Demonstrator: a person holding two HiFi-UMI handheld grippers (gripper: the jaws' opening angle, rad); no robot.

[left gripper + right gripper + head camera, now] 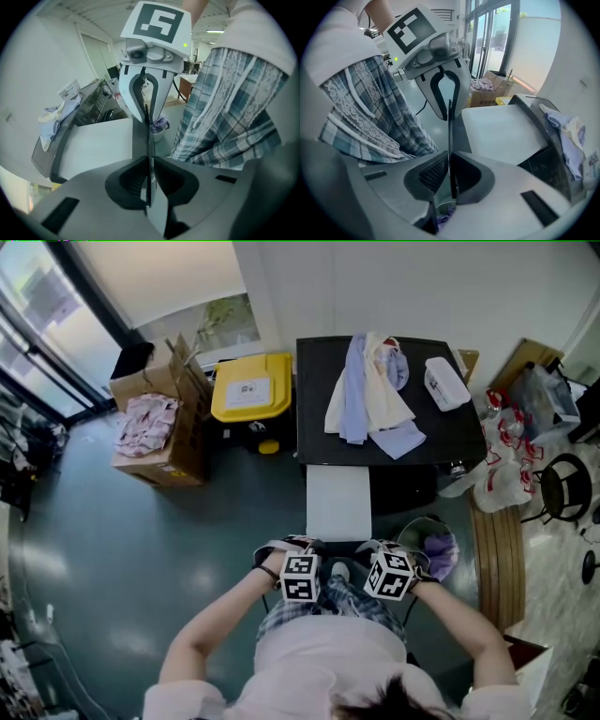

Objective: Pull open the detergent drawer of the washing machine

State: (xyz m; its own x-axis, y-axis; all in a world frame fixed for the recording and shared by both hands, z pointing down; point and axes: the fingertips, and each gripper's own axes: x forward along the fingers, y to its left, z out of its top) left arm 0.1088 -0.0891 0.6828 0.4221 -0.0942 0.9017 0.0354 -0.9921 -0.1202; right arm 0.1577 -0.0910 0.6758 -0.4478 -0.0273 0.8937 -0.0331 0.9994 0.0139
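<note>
The blue-and-white plaid garment (323, 610) worn by the person sits nearest, at the lower centre of the head view, behind both tools. The left gripper (149, 140) and the right gripper (450, 140) are each a grey moulded body with ribbed black pads and a black-and-white marker cube. They point down and inward toward each other. Both pairs of jaws are pressed together with nothing between them.

Just beyond, at frame centre, a white flat-topped rectangular block (338, 502) juts from the left part of the machine's front toward the person. It is judged to be the detergent drawer, already standing out of its slot. No compartments show, so this is not certain.

- **Handling:** expect rigid, smooth moulded plastic that is light, stiff and slippery under the pads, running on plain guides.
- **Hold point:** take hold at the front face, by its lower lip or finger recess. No view shows this part clearly.
- **Pull:** draw straight along the run; a sideways load may jam it.

Right of the block, a pale round bucket holding purple cloth (433, 547) stands on the glossy grey-green floor (141, 549).

Behind, the black-topped washing machine (314, 381) carries soft, crumpled blue and cream garments (370, 395) and a white plastic container (445, 383). Farther off, at upper left, stand a yellow-lidded bin (251, 387) and an open brown cardboard box (187, 442) holding pink cloth.
</note>
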